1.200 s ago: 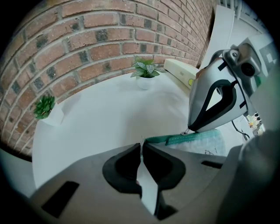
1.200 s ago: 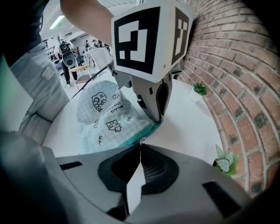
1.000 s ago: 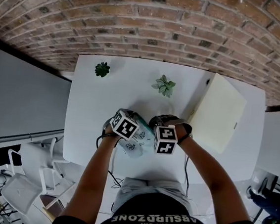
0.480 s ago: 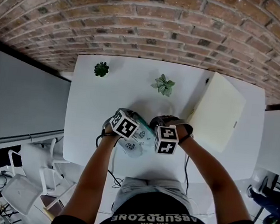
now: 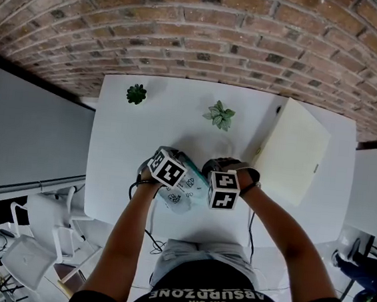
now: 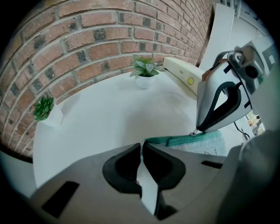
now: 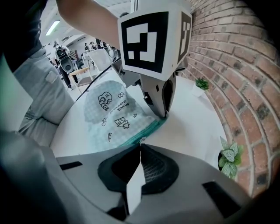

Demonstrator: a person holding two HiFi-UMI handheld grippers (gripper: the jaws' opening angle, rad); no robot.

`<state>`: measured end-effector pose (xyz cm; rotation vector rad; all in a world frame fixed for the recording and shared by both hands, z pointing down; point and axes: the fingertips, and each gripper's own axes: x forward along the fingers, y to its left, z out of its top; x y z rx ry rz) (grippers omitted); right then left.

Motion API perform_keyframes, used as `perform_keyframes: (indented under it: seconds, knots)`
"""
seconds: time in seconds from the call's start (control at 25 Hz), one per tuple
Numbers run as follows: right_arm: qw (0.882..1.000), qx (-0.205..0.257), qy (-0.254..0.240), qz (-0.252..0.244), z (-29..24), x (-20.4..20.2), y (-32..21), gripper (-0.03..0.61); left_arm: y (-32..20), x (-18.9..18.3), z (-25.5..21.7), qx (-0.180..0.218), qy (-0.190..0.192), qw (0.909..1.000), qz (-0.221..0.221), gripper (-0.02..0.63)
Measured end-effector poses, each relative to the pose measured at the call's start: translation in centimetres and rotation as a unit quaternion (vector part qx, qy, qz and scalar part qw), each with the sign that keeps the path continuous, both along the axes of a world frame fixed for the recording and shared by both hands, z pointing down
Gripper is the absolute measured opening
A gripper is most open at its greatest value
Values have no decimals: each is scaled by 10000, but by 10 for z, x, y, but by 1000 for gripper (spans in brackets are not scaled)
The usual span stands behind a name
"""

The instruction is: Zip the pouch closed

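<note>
At the bottom of the head view, the person's arms (image 5: 126, 234) are stretched up to the two grippers just below mid-frame. The left gripper (image 6: 142, 148) is clenched on one end of the pouch (image 6: 205, 142), where the teal zip band meets its tips. The right gripper (image 7: 139, 151) is clenched on the pull (image 7: 141, 140) of that band, further along. The pouch is laid on the white table (image 5: 128, 147) between the two grippers; pale checks and small drawings are seen on it. Further up the frame, a pale plant (image 5: 220, 115) is stood near the middle and a dark plant (image 5: 137, 94) at the upper left. A cream panel (image 5: 299, 152) is laid at the right. A brick wall (image 5: 201, 34) is seen across the top.
</note>
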<state>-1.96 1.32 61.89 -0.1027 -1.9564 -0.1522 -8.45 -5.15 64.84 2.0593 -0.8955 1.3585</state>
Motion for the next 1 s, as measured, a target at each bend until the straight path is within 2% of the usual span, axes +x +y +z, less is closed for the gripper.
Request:
perform_keyframes:
  seconds: [0.44,0.76,1.0]
  knots:
    - [9999,-122,57,23,0,8,8,2,0,0,0,-2,-14,10000,18,21]
    - [9998,130,129,-84,0,9,6,2,1,0,0,1,3,10000,7,20]
    - [9998,90,163,-51,6,19,12,2,1,-1,0,9,40,10000,-12,20]
